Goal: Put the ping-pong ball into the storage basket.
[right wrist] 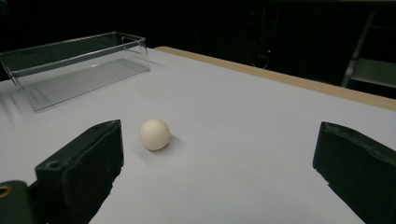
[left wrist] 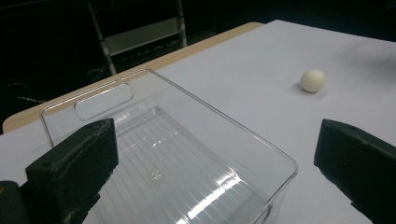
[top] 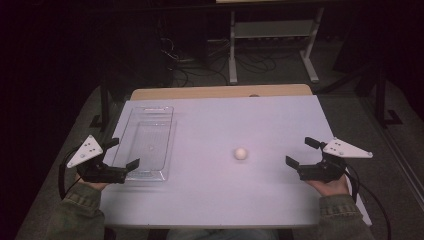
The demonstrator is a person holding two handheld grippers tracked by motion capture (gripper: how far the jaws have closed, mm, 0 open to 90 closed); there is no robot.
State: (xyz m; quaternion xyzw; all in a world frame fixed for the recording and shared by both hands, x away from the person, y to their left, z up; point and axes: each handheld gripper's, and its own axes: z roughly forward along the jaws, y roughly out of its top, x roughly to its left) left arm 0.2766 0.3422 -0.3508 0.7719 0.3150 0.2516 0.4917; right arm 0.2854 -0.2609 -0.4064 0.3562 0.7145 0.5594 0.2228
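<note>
White little round ball [top: 241,153] sits on the pale table [top: 225,200], clear plastic rectangular tray [top: 145,145] off left. Left gripper [top: 121,154] and right gripper [top: 302,152] both hang with jaws wide apart, holding nothing.

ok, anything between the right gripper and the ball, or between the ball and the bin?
Nothing visible. The right gripper is open and aimed across bare table at the ball. From the ball to the clear bin the table is also bare. The left gripper hovers open at the bin's near corner.
</note>
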